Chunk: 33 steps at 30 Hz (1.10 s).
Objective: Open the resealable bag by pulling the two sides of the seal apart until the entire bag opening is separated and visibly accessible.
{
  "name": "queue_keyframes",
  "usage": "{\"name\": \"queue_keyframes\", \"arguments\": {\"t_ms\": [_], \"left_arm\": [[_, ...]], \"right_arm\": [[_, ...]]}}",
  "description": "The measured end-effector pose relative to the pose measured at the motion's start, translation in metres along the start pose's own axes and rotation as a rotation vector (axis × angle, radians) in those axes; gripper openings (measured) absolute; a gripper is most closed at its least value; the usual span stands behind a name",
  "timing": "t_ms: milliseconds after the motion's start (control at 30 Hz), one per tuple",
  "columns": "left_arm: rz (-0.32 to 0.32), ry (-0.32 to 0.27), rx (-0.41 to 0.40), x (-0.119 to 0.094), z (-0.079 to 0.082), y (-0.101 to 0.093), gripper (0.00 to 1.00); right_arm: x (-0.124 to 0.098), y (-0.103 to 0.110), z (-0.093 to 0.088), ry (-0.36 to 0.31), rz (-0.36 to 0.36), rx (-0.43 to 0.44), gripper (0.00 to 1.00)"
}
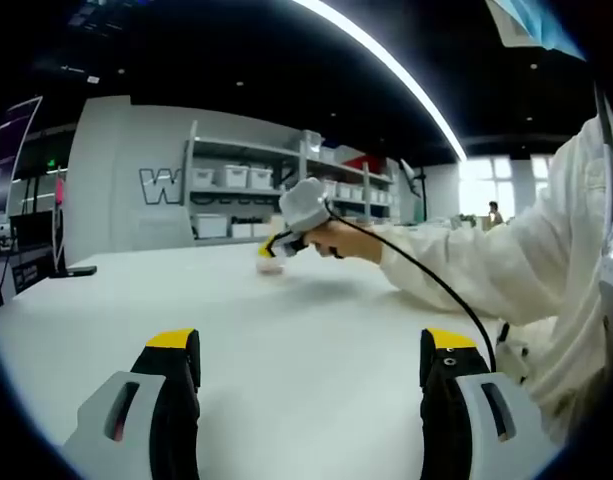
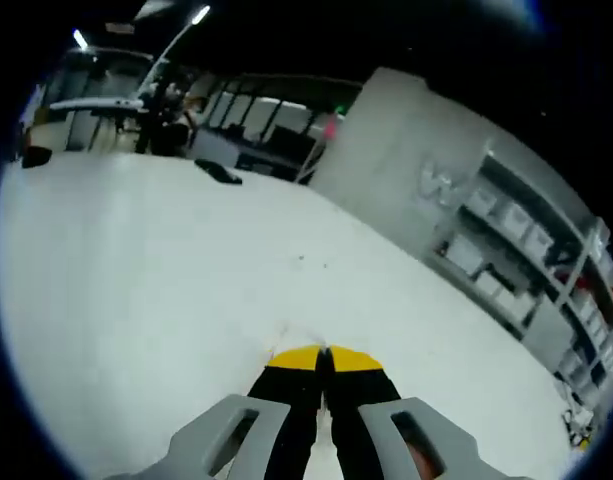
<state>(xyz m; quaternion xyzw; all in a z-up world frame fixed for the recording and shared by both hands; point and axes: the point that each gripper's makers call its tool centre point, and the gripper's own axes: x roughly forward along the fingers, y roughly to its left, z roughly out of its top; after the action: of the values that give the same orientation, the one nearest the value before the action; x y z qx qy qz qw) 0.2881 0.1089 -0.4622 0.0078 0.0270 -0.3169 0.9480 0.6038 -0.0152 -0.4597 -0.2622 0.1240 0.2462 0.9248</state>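
The left gripper [image 1: 311,370] is hovering over a white table [image 1: 286,330] with its two yellow-tipped jaws standing wide apart, bare tabletop showing between them. The table is spreading out broadly toward 12 o'clock, and its far edge is running along in front of a grey wall with shelves [image 1: 276,190] of white bins. At 9 o'clock the table's left edge is falling away toward a dark stand and some cabling. At 3 o'clock a person's white sleeve [image 1: 516,260] is lying across the table's right side (taking up most of the room there).

In the left gripper view, just above centre, the person's hand [image 1: 341,240] is holding the right gripper [image 1: 269,248] low at the tabletop, a black cable [image 1: 436,285] trailing back from it toward 4 o'clock. At its tip, a small pale object, apparently the bag [image 1: 270,265], is sitting on the table, with a faint pinkish tint; it is too small and blurred to tell whether its seal is parted.

In the right gripper view, that gripper's [image 2: 324,357] jaws are pressed together, yellow tips meeting at 6 o'clock, with a thin pale sliver of something just beyond the tips at 11 o'clock; I cannot tell whether anything is pinched between them. The white table is stretching open toward 10 o'clock, where a small dark object [image 2: 218,172] is lying near the far edge. Shelves are running along at 3 o'clock.
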Motion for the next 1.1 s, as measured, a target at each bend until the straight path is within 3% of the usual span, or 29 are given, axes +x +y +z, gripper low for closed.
{"name": "queue_keyframes", "arguments": {"t_ms": [400,533,833,1100], "left_arm": [[0.006,-0.006,0.000,-0.001,0.001,0.001,0.90],[0.008,-0.006,-0.002,-0.001,0.001,0.002,0.90],[0.009,0.001,0.000,-0.003,0.000,0.002,0.90],[0.010,0.008,0.012,-0.004,-0.001,0.002,0.90]], "right_arm": [[0.001,0.013,-0.006,0.010,0.045,0.023,0.00],[-0.001,0.023,-0.007,0.008,0.095,0.071,0.00],[-0.012,0.028,-0.005,-0.006,0.103,0.074,0.06],[-0.026,0.019,0.000,-0.052,0.082,0.089,0.08]]}}
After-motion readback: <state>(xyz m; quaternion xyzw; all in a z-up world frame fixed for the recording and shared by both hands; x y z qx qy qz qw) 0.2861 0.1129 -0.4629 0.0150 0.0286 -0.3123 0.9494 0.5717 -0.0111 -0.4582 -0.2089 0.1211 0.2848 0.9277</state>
